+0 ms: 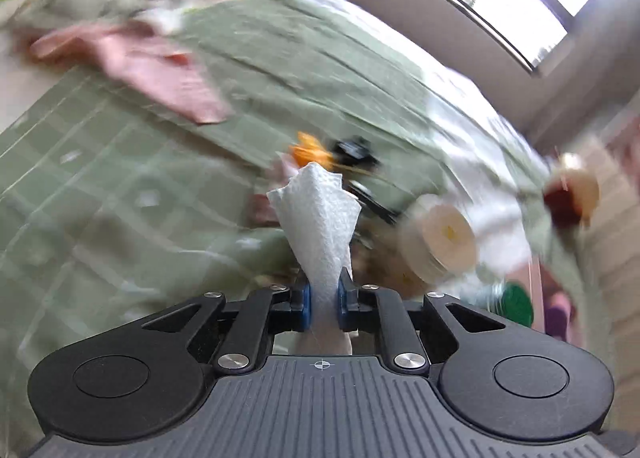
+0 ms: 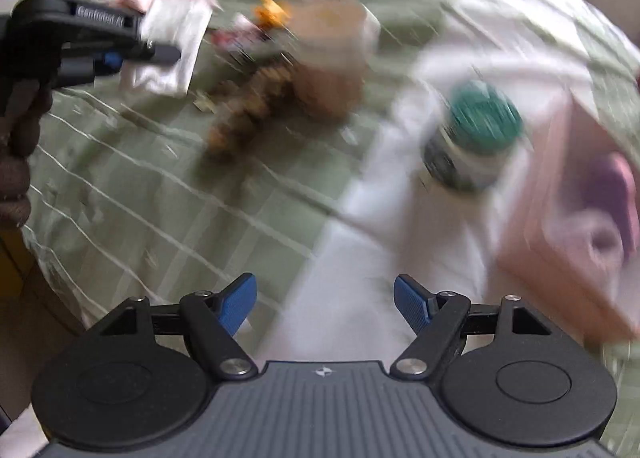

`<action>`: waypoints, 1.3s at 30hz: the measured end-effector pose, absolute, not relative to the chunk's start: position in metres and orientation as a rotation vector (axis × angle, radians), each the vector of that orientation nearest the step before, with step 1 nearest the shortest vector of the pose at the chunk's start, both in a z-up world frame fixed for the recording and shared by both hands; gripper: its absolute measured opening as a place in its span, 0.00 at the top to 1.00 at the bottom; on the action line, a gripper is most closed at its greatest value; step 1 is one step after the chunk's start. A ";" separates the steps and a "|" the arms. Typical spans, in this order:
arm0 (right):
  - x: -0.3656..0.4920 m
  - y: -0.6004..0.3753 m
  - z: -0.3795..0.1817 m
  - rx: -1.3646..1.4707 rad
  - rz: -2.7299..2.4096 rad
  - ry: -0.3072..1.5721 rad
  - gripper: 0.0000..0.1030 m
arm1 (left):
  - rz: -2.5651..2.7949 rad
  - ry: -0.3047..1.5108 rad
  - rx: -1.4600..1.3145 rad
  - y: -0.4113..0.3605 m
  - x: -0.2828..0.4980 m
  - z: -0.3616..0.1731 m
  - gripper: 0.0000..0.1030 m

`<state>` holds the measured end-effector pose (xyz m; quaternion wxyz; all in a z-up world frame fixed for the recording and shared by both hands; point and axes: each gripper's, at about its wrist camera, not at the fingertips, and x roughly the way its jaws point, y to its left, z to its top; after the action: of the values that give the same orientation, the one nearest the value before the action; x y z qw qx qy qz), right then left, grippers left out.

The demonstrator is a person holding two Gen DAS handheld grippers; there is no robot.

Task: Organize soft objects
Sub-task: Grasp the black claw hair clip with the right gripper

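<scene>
My left gripper (image 1: pixel 323 300) is shut on a white paper towel (image 1: pixel 320 217), which stands up crumpled between its blue pads, held above the green checked bedcover (image 1: pixel 100 185). In the right wrist view the left gripper (image 2: pixel 120 53) shows at the upper left with the white towel (image 2: pixel 172 45) hanging from it. My right gripper (image 2: pixel 325 304) is open and empty above a white cloth (image 2: pixel 360 250). A pink cloth (image 1: pixel 160 69) lies on the bedcover farther off. Both views are motion-blurred.
A jar with a green lid (image 2: pixel 472 133) stands on the white cloth. A pink box (image 2: pixel 568 225) sits at the right. A brown blurred object (image 2: pixel 280 93) and orange bits (image 2: pixel 272 13) lie on the bedcover. A cream round object (image 1: pixel 444 242) lies at right.
</scene>
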<state>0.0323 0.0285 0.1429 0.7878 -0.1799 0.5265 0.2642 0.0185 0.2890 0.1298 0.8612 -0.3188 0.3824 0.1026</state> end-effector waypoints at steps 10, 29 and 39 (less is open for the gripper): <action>0.065 0.191 0.153 -0.609 0.700 0.874 0.51 | 0.316 0.879 -0.682 0.360 -0.036 0.130 0.86; 0.350 0.231 0.092 0.010 0.130 1.398 0.44 | 0.188 0.925 -0.755 0.372 -0.065 0.104 0.86; 0.320 0.204 0.147 0.048 0.352 1.315 0.65 | 0.212 0.867 -0.596 0.384 -0.011 0.135 0.86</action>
<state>0.3202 0.2042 0.1467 0.7768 0.0220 0.6080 0.1626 -0.0113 0.3838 0.1349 0.8593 -0.2840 0.4131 0.1011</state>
